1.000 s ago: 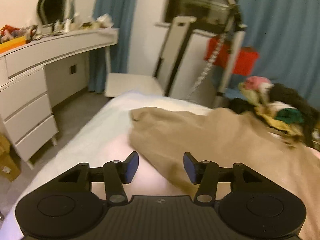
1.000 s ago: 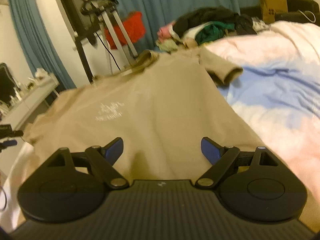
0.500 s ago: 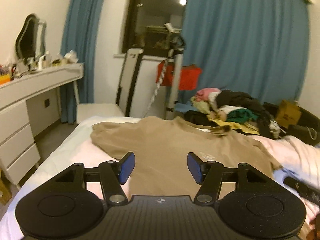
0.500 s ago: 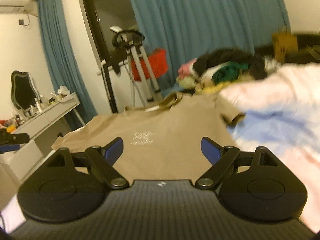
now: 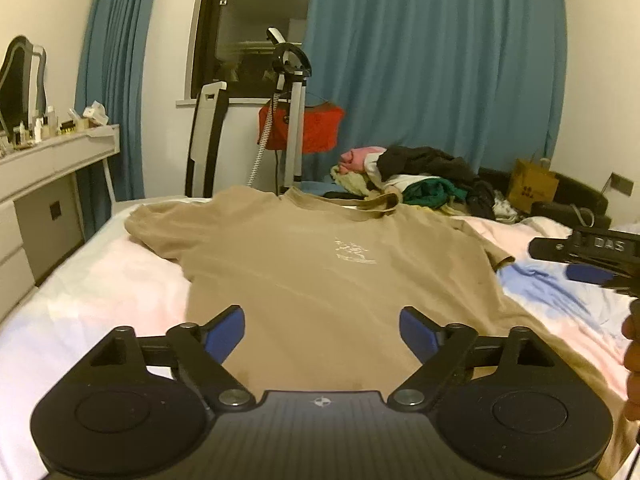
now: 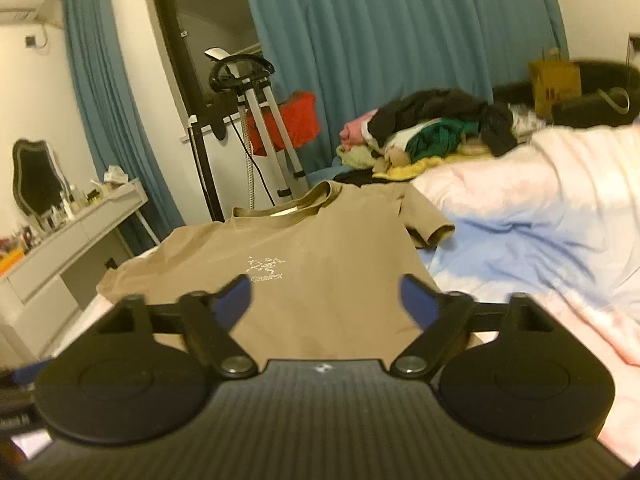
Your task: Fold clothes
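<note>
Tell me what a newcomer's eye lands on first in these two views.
First the tan T-shirt, spread flat and logo-up on the bed, filling the middle of both views. Behind its collar a jumbled pile of clothes sits before the blue curtains. In the foreground the left gripper and right gripper both stand open and empty above the shirt's hem.

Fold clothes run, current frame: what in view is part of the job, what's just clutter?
In the job:
- tan t-shirt, spread flat on the bed
- left gripper, open, empty
- right gripper, open, empty
- heap of unfolded clothes behind the shirt, probably next

Lying about:
- garment steamer stand
- red garment
- dresser with mirror
- paper bag
- white chair
</note>
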`<act>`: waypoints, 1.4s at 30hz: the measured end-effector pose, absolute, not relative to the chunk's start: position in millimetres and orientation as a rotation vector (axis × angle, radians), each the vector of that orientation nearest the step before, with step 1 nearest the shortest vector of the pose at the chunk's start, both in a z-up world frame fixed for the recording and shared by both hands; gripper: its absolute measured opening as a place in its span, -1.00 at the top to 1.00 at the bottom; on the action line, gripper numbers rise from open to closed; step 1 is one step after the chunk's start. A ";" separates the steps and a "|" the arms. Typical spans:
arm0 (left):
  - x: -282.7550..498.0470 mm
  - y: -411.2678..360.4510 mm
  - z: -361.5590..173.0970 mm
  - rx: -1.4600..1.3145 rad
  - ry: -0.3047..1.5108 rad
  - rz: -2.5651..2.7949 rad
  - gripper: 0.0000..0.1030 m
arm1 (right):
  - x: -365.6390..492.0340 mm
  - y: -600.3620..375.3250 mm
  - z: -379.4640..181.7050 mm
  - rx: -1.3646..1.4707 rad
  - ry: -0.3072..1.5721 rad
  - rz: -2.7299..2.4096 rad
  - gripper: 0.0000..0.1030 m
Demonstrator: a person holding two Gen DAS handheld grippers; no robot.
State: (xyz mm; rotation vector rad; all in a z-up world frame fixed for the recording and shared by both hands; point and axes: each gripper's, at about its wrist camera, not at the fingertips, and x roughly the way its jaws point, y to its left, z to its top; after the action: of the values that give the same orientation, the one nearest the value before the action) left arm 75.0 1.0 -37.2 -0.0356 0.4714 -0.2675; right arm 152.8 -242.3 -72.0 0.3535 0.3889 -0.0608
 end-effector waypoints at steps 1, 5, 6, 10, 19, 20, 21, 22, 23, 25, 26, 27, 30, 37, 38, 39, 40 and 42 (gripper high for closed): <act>79.0 2.8 -42.9 -0.060 0.481 -0.283 -0.80 | 159.1 -247.9 -74.2 0.368 0.397 -0.063 -0.39; 106.0 9.2 -71.3 -0.079 0.548 -0.224 -0.79 | 195.2 -278.4 -89.8 0.426 0.438 -0.105 -0.35; 112.9 9.6 -76.4 -0.076 0.558 -0.207 -0.79 | 205.7 -287.4 -95.5 0.437 0.448 -0.121 -0.35; 130.3 7.8 -90.2 -0.100 0.563 -0.194 -0.79 | 243.4 -320.6 -115.7 0.444 0.483 -0.171 -0.35; 150.8 -11.8 -117.0 -0.094 0.547 -0.272 -0.79 | 315.6 -366.6 -164.0 0.454 0.507 -0.208 0.11; 153.4 -11.8 -119.9 -0.104 0.554 -0.278 -0.79 | 321.3 -366.9 -165.0 0.452 0.486 -0.192 0.17; 156.1 -11.8 -122.6 -0.112 0.562 -0.278 -0.79 | 326.9 -365.6 -164.7 0.445 0.465 -0.174 0.27; 158.8 -11.7 -125.2 -0.121 0.569 -0.275 -0.79 | 332.6 -363.6 -164.1 0.436 0.459 -0.161 0.51; 161.6 -11.7 -127.8 -0.129 0.577 -0.272 -0.79 | 338.0 -361.0 -162.9 0.427 0.454 -0.148 0.67; 165.2 -9.8 -131.0 -0.148 0.579 -0.269 -0.80 | 343.9 -356.6 -154.5 0.397 0.428 -0.134 0.83; 165.8 -9.7 -132.0 -0.154 0.574 -0.271 -0.80 | 345.5 -357.2 -147.5 0.381 0.403 -0.135 0.85; 166.0 -9.8 -132.9 -0.160 0.568 -0.274 -0.82 | 347.1 -357.8 -140.5 0.366 0.378 -0.137 0.89; 167.0 -9.5 -134.1 -0.172 0.563 -0.279 -0.84 | 356.9 -372.6 -113.9 0.334 0.321 -0.185 0.89; 169.4 -8.4 -136.7 -0.199 0.555 -0.290 -0.88 | 400.5 -437.1 -81.6 0.250 0.368 -0.398 0.89; 169.8 -8.2 -137.1 -0.203 0.554 -0.292 -0.88 | 402.4 -446.2 -83.6 0.276 0.386 -0.404 0.86; 170.1 -8.1 -137.4 -0.206 0.553 -0.293 -0.88 | 403.0 -454.1 -85.3 0.305 0.398 -0.408 0.83; 170.4 -7.9 -137.8 -0.210 0.552 -0.295 -0.88 | 400.7 -460.0 -86.8 0.335 0.403 -0.413 0.74; 170.8 -8.0 -137.6 -0.208 0.552 -0.295 -0.88 | 387.7 -467.1 -90.5 0.392 0.391 -0.452 0.08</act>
State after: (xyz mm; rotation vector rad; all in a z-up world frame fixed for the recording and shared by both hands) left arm 170.8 -8.0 -137.6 -0.2081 0.5523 -0.2952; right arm 387.7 -467.1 -90.5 0.3915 0.3907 -0.4520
